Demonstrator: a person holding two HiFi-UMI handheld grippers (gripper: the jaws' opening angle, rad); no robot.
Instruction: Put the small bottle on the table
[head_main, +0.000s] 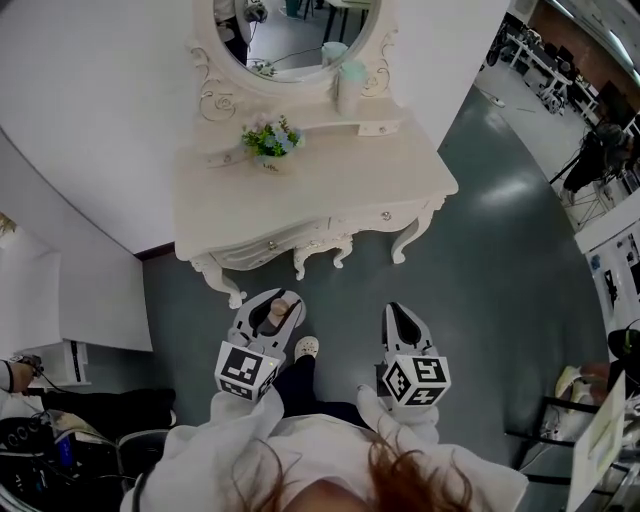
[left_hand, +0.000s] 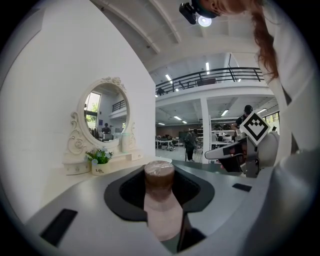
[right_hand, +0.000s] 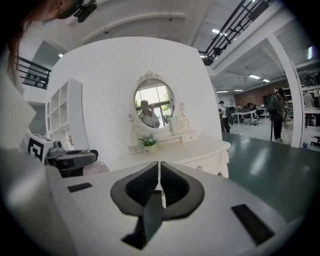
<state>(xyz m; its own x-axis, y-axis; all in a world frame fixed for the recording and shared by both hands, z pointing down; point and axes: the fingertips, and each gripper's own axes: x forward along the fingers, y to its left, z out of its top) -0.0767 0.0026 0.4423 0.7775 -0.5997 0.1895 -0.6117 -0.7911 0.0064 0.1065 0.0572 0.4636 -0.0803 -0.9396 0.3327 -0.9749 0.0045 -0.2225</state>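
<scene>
Left tool (head_main: 272, 305) clamps the small bottle (left_hand: 160, 200); right tool (head_main: 400, 314) closed, empty; both apart from the white desk (head_main: 330, 190).

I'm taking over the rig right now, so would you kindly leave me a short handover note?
Left gripper: shut on the small bottle.
Right gripper: shut, empty.
Table: ahead of the person, across a strip of floor. A flower pot stands near the mirror; most of the top is bare.
Done: the bottle is in hand.
Left: bring the bottle over the table, set it on the bare top, release.
</scene>
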